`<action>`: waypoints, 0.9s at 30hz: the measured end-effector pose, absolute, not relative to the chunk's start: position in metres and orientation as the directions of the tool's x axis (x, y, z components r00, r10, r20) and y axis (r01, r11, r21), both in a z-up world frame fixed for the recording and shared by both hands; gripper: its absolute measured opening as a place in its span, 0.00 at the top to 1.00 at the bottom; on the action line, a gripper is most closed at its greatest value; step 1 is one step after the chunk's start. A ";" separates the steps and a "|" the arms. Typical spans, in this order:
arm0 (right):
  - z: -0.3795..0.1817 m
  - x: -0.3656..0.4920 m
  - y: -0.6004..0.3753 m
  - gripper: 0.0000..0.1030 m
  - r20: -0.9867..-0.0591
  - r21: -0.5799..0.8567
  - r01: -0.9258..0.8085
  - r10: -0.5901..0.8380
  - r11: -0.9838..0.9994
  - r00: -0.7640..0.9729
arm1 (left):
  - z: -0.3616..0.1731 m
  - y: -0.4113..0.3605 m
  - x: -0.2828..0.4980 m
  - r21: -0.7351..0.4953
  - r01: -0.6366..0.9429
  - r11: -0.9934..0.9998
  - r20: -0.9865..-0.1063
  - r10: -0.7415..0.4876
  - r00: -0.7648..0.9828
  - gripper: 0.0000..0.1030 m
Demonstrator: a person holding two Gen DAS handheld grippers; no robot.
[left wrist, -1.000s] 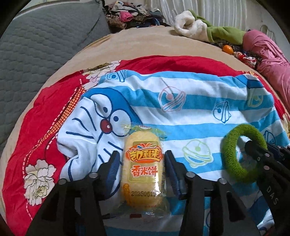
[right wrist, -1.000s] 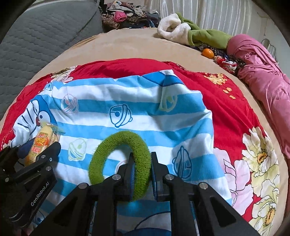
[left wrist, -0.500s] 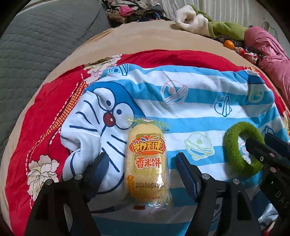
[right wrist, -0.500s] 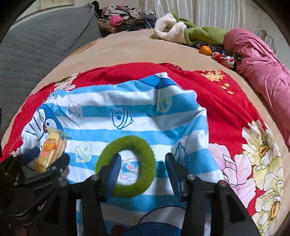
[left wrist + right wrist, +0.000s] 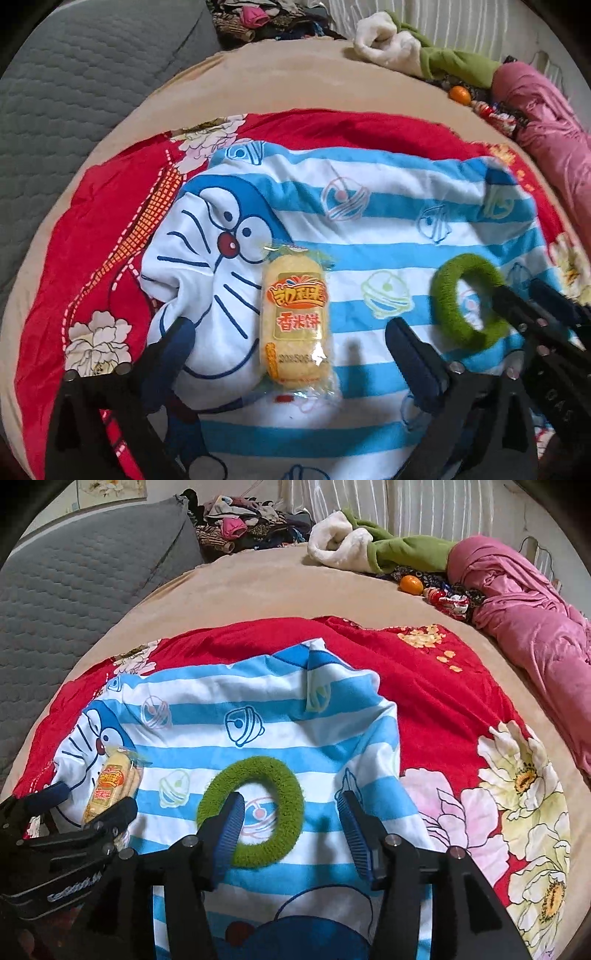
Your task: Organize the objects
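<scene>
Both claws stood released over the striped blanket (image 5: 388, 206) — the left gripper (image 5: 291, 347) astride the snack packet (image 5: 295, 321), the right gripper (image 5: 291, 823) beside the green ring (image 5: 253, 808).

Both grippers' fingers (image 5: 410, 354) newly spread, released.

Tan bed (image 5: 258, 587): red floral blanket (image 5: 443, 686) mid; clothes pile (image 5: 240, 520), pink bundle (image 5: 524, 602) beyond blanket.

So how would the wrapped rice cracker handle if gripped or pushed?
The rice cracker is probably light for its size. Its glossy clear wrapper looks slippery and crinkly, and the puffed cake inside likely cracks under a hard squeeze. Lying flat on the striped cloth, it shouldn't roll.
</scene>
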State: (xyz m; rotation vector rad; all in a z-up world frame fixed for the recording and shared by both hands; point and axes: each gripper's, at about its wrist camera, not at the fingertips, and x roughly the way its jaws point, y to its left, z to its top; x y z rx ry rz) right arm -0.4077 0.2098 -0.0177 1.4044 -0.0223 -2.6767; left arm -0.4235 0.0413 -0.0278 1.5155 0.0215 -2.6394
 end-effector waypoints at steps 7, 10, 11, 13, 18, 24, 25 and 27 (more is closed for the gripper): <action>-0.004 -0.397 0.210 0.49 -0.804 0.115 0.118 -0.162 -0.986 -0.572 | -0.016 0.040 -0.410 0.025 0.084 -0.996 -0.859 -0.065 -0.508 0.00; 0.006 -0.388 0.208 0.49 -0.790 0.108 0.132 -0.165 -0.985 -0.590 | -0.011 0.039 -0.403 0.022 0.091 -0.996 -0.849 -0.066 -0.524 0.00; 0.009 -0.385 0.207 0.49 -0.788 0.106 0.133 -0.165 -0.985 -0.593 | -0.010 0.037 -0.401 0.020 0.093 -0.995 -0.849 -0.066 -0.525 0.00; 0.014 -0.380 0.206 0.49 -0.784 0.114 0.138 -0.175 -0.984 -0.596 | -0.006 0.035 -0.396 0.008 0.090 -0.996 -0.847 -0.054 -0.529 0.00; 0.023 -0.366 0.202 0.49 -0.776 0.105 0.149 -0.175 -0.983 -0.607 | 0.001 0.028 -0.381 -0.051 0.075 -0.996 -0.848 0.004 -0.530 0.00; 0.033 -0.349 0.202 0.49 -0.767 0.106 0.141 -0.171 -0.984 -0.619 | 0.008 0.025 -0.361 -0.021 0.098 -0.995 -0.838 -0.036 -0.545 0.00; 0.035 -0.346 0.203 0.49 -0.764 0.107 0.140 -0.171 -0.984 -0.622 | 0.009 0.025 -0.357 -0.017 0.100 -0.995 -0.838 -0.040 -0.544 0.00; 0.038 -0.340 0.204 0.49 -0.760 0.114 0.146 -0.181 -0.983 -0.624 | 0.011 0.025 -0.351 -0.021 0.097 -0.995 -0.839 -0.035 -0.542 0.00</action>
